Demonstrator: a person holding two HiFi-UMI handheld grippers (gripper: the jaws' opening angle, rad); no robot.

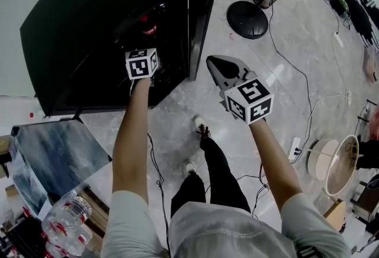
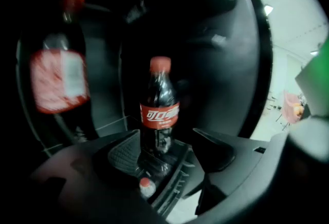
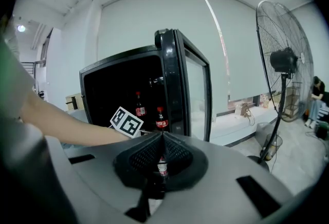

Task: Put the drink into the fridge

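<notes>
drink [image 2: 160, 107]: upright on the fridge [image 1: 89, 26] shelf, sitting between the left gripper [image 2: 165, 141] fingers
left fingers: wide apart, not squeezing the drink as far as I can see
right gripper [image 3: 162, 134]: fingers together, empty, out in front of the open door [image 3: 198, 94]
step: looks like the let-go. I'd pull the left gripper straight back and level so no finger clips the drink or the second bottle [image 2: 59, 76]
views: only the left gripper view shows the gap round the drink. In the head view the fridge is just dark. The right gripper view shows both bottles from outside.
</notes>
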